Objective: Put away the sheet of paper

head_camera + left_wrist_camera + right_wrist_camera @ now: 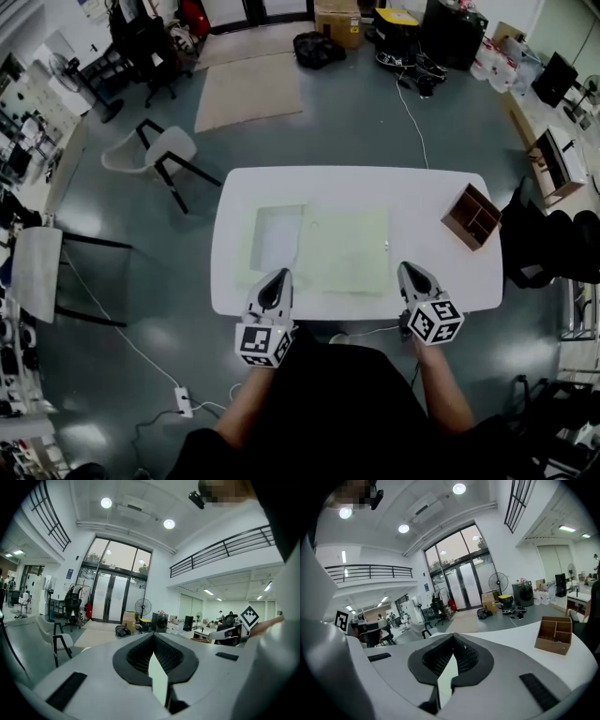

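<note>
A white sheet of paper [277, 236] lies flat on the left half of the white table [356, 186]. It rests on, or partly inside, a pale green folder-like cover [347, 249] that spreads to the table's middle. My left gripper [279, 274] hovers at the table's near edge, just in front of the paper, with its jaws shut and nothing in them [153, 637]. My right gripper [409, 267] hangs at the near edge to the right of the green cover. It too is shut and holds nothing [453, 637]. Both point up and away from the tabletop.
A wooden compartment box [472, 216] stands on the table's right end and also shows in the right gripper view [554, 634]. A white chair [159, 150] is beyond the far left corner, another seat [37, 272] at left. Cables and a power strip [183, 401] lie on the floor.
</note>
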### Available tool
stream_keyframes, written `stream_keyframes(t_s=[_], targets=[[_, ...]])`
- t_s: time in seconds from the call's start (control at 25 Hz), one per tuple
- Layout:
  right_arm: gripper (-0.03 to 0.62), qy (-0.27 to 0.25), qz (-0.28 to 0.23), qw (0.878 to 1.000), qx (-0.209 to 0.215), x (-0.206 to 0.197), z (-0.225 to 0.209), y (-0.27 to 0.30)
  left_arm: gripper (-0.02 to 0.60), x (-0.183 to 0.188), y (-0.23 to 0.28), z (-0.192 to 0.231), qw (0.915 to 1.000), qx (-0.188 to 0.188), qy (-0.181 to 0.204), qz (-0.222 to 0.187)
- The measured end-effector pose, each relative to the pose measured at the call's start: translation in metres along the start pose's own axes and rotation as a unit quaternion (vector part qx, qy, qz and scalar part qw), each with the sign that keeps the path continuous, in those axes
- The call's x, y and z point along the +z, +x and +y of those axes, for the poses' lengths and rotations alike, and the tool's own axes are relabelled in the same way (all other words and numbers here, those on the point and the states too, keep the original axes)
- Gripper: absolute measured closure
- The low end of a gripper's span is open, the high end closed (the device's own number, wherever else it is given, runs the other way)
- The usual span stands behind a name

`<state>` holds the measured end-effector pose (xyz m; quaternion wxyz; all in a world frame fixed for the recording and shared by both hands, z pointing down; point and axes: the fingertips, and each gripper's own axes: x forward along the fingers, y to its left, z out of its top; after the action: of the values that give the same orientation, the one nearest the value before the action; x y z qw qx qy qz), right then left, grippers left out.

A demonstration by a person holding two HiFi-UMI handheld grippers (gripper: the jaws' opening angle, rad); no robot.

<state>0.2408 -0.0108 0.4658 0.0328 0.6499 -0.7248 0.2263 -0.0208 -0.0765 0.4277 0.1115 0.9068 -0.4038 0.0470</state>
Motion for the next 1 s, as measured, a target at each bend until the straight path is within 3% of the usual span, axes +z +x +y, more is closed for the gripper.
stream_keyframes(t_s=[0.16, 0.36, 0.6, 1.0], targets=[[0.594, 0.017, -0.022, 0.999, -0.026, 0.024, -0.016, -0.011, 0.578, 0.015, 0.003, 0.006, 0.9999, 0.004, -0.002, -0.013], [0.594, -0.069, -0.045, 0.996, -0.042, 0.053, -0.011, -0.023, 0.578, 0.027, 0.005, 0.006, 0.9996, -0.001, 0.012, -0.027], [0.594, -0.110, -0.063, 0.990, -0.059, 0.066, -0.008, -0.036, 0.578, 0.027, 0.009, 0.001, 0.9993, -0.013, 0.021, -0.029], [0.595, -0.074, -0.057, 0.993, -0.068, 0.046, -0.010, -0.047, 0.578, 0.029, 0.000, 0.002, 0.9992, 0.005, 0.026, -0.030]])
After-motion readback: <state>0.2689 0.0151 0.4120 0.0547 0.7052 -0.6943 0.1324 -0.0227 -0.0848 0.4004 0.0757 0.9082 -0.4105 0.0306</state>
